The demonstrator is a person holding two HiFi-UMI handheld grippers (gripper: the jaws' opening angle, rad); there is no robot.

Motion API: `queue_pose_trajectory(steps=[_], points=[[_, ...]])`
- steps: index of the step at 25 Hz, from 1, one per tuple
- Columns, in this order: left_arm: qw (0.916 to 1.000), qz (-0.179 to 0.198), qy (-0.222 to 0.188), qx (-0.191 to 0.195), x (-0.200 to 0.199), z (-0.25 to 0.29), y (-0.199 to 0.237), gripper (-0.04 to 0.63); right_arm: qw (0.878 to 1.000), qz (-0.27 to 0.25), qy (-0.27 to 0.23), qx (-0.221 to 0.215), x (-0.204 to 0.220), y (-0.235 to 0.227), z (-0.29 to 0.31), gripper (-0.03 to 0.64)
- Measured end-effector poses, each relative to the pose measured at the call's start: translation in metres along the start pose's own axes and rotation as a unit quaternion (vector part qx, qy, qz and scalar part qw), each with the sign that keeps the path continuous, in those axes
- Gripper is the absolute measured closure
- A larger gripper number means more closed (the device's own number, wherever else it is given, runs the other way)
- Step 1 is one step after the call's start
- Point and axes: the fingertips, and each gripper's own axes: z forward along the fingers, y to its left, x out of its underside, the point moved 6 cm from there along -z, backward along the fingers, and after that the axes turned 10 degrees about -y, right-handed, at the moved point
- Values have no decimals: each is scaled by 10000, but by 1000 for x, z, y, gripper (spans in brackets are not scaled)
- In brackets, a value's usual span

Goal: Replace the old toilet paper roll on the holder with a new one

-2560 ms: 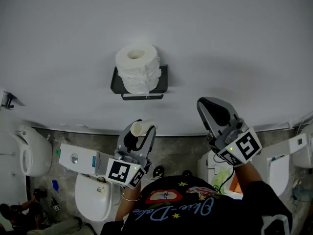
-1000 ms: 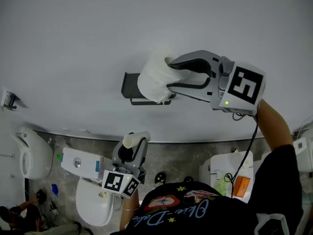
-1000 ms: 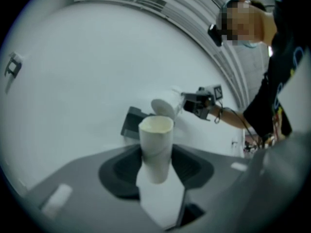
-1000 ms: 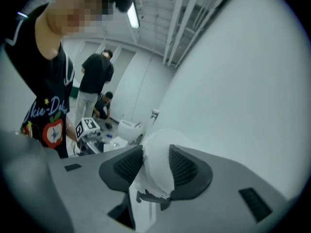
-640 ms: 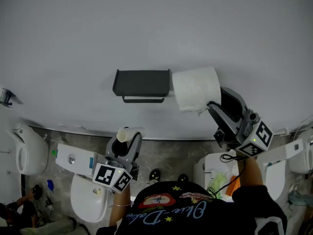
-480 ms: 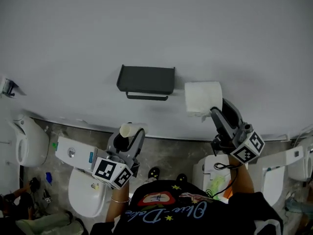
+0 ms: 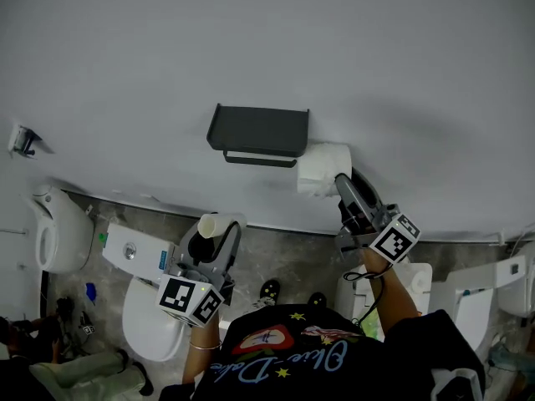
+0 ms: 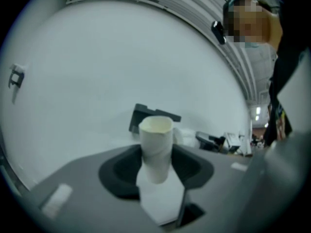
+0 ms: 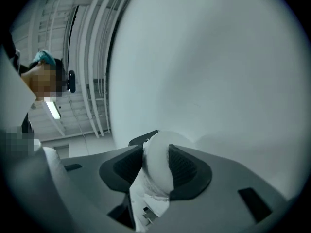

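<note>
A dark holder (image 7: 257, 130) with a bare bar (image 7: 259, 159) hangs on the white wall. My right gripper (image 7: 338, 180) is shut on a full white toilet paper roll (image 7: 323, 169), just right of the holder's end and slightly below it; its jaws are closing with the roll (image 9: 159, 166) between them. The left gripper (image 7: 219, 228) stays lower, shut on an empty cardboard tube (image 7: 211, 225) that stands upright between its jaws. From the left gripper view the tube (image 8: 156, 147) rises in front of the holder (image 8: 146, 114).
Below the wall are a white toilet (image 7: 155, 332) with its cistern (image 7: 134, 266), another fixture at the left (image 7: 54, 241) and more toilets at the right (image 7: 468, 291). A small metal fitting (image 7: 23, 140) sticks out of the wall at far left.
The right gripper took the full roll from the holder's top, swung it right and down, then brought it back beside the holder's right end. The left gripper barely moved.
</note>
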Motion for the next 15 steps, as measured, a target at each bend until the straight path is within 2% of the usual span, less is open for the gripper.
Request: queue_pose_trajectory(steps=[3, 9, 15], points=[[9998, 13, -40, -200, -2, -10, 6, 414, 9994, 317, -159, -34, 2, 0, 7, 444], [9992, -57, -172, -348, -12, -37, 52, 414, 9985, 306, 216, -401, 59, 41, 61, 445], [9981, 104, -182, -573, -7, -37, 21, 414, 9968, 342, 395, -611, 56, 45, 62, 445]])
